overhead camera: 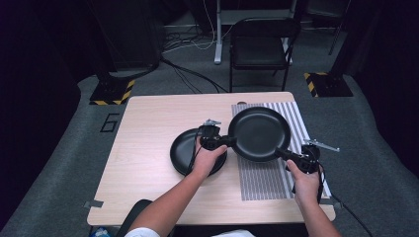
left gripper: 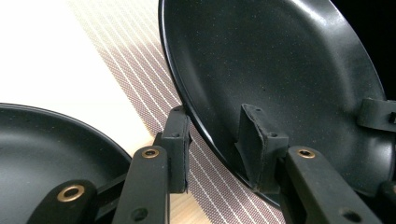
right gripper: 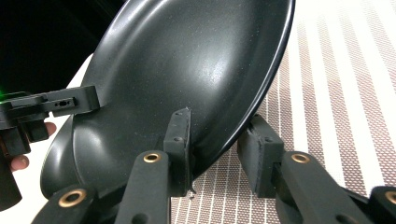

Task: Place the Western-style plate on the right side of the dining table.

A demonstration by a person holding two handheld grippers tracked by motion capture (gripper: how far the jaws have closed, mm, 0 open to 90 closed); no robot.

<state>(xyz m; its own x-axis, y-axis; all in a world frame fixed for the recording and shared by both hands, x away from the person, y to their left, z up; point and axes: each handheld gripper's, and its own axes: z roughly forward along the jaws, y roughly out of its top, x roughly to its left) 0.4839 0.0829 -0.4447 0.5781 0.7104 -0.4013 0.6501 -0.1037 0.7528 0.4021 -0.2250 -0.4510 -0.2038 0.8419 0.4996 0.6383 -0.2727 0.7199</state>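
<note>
A: Start big. Light wood table, with a striped mat on its right half. Beyond it, grey floor and a black chair.

B: Plates?

A: Two black ones. The upper plate is held up off the mat, over the mat's near-left part, and tilted. The lower plate lies flat on bare wood just left of the mat. In the high view the upper plate's left edge sits close by the lower plate's right edge; whether they touch, can't tell.

B: Tongs?

A: Left gripper is clamped on the upper plate's left rim. In the left gripper view the rim runs between the pads, one jaw inside the dish and one outside under it, left gripper. The lower plate shows at the bottom left there, with the mat behind.

B: Right one?

A: Right gripper is clamped on the same plate's near-right rim. In the right gripper view one pad is on the inner face, the other is underneath, and the rim is pinched between them, right gripper. The upper plate rises steeply from the jaws there, over the striped mat.

B: Hands?

A: Left hand is over the lower plate. Right hand is over the mat's near-right corner.
</note>
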